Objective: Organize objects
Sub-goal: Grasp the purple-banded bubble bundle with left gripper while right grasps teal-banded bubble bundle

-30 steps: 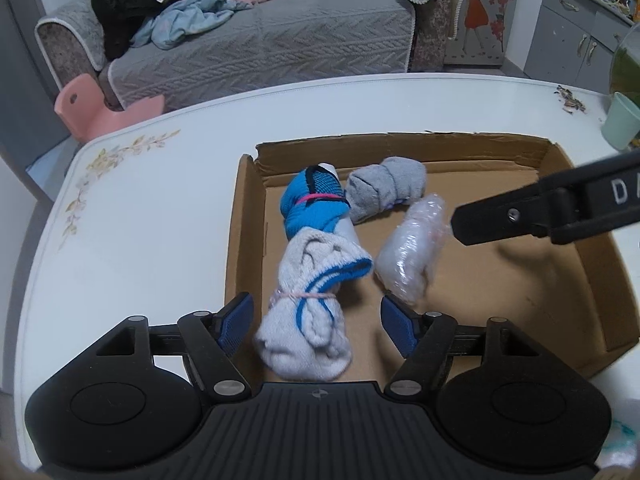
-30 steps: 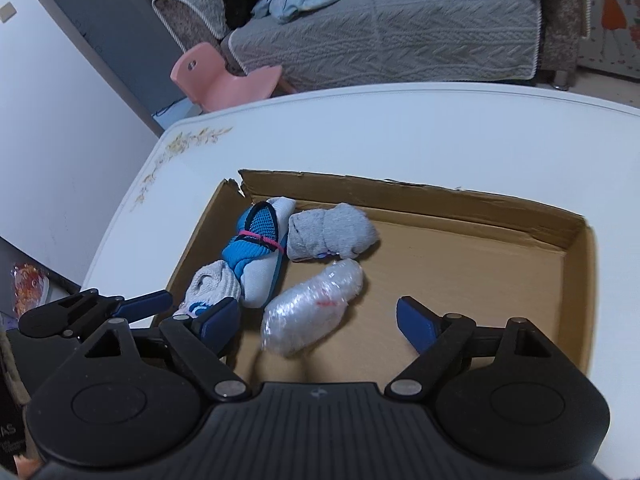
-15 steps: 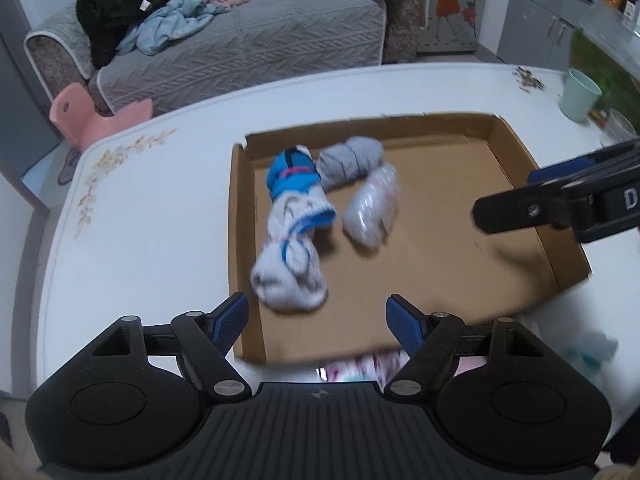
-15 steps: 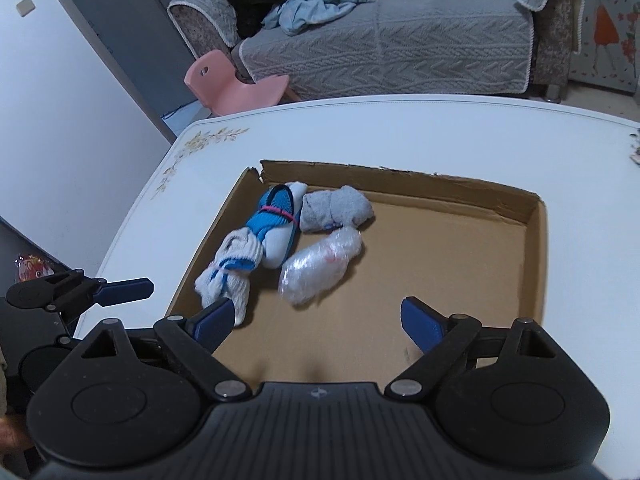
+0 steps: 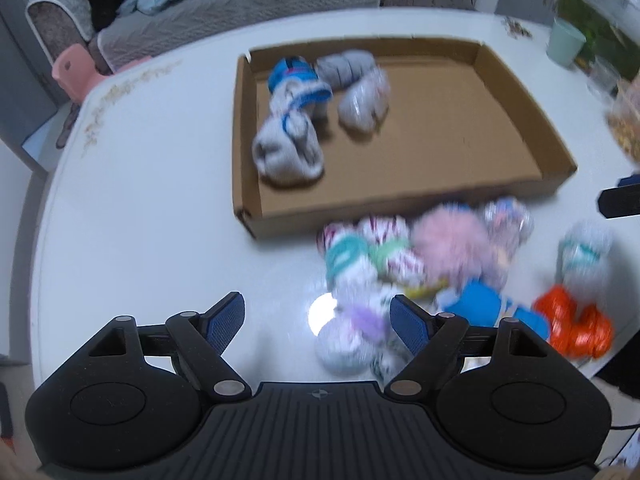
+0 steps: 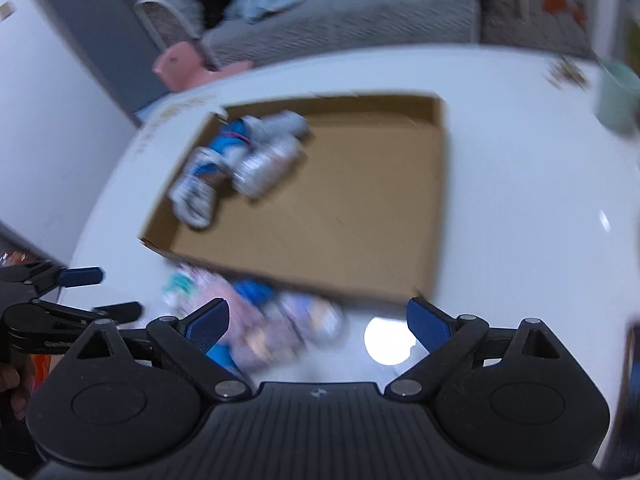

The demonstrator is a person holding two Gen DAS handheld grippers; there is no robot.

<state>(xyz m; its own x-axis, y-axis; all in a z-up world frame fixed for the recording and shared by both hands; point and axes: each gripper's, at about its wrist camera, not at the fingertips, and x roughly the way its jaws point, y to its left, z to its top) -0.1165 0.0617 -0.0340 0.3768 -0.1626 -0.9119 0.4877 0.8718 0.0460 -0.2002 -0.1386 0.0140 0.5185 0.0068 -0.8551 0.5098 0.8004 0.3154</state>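
Holding four sock bundles (image 5: 288, 148), the cardboard tray (image 5: 244, 128) faces both empty grippers (image 5: 318, 316), fingers spread apart.

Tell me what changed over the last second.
Both grippers pulled back from the box, toward the pile of rolled socks on the table. The left gripper, which straddled the grey-blue sock bundle, left it lying there. The four bundles in the box kept their places. Both grippers stayed open and empty.
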